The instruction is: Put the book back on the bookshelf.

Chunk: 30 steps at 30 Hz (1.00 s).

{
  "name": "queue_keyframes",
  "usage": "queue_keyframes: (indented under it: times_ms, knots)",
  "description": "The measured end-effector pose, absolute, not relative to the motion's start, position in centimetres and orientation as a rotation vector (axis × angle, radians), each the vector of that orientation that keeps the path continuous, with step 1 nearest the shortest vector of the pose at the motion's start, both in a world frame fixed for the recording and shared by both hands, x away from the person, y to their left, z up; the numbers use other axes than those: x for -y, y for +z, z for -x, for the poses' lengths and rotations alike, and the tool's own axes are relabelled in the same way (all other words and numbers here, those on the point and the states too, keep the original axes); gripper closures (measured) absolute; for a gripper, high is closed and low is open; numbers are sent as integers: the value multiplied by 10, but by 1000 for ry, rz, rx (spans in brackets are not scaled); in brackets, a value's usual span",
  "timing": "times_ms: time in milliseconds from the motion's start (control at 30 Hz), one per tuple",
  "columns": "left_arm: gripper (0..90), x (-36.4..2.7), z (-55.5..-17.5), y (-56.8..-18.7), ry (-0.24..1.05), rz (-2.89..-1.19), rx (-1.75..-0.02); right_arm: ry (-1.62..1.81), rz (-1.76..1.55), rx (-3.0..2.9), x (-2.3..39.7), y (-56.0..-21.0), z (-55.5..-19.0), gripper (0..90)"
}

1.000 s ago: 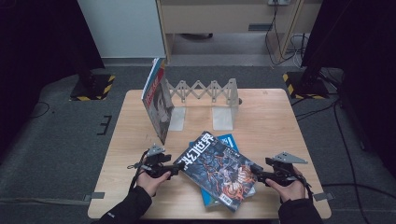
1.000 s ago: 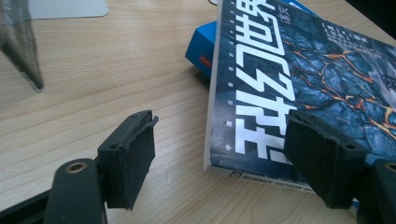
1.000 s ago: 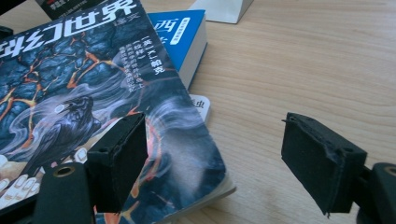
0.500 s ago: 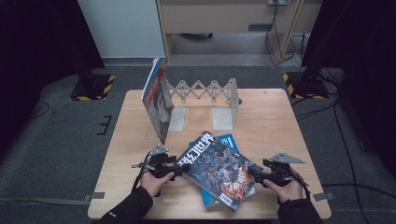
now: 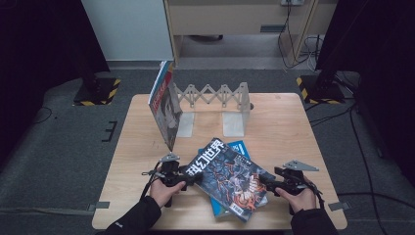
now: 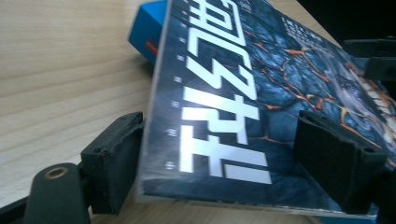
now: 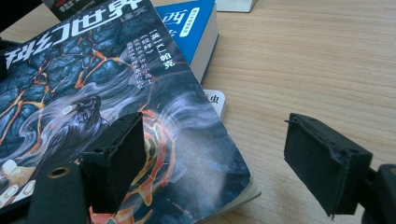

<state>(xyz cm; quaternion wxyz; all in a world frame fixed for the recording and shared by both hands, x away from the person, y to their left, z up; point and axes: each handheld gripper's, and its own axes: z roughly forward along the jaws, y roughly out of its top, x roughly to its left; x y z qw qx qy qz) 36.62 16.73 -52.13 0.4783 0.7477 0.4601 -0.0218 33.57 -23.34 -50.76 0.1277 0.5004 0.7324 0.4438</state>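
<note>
Left gripper [image 5: 193, 178] jaws, just opening, straddle the dark magazine [image 5: 230, 178] corner ungripped; right gripper [image 5: 268, 183] stands open beside it.

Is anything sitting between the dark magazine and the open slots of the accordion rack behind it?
Nothing visible. The dark magazine lies on the blue book; bare table runs up to the rack. The standing book occupies the rack's left end, off the direct path.

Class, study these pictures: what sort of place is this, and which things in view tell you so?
Probably a lab or recording room: a lone wooden table on grey carpet, hazard-striped stand bases, loose cables and an expanding book rack.
</note>
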Motion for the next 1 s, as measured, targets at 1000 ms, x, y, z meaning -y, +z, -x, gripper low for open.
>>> queue_keyframes:
  times_ms: [1000]
  knots:
    - [318, -173, -357, -506, -39, -1813, -1141, 1342, -1481, -2095, 234, -513, -334, 221]
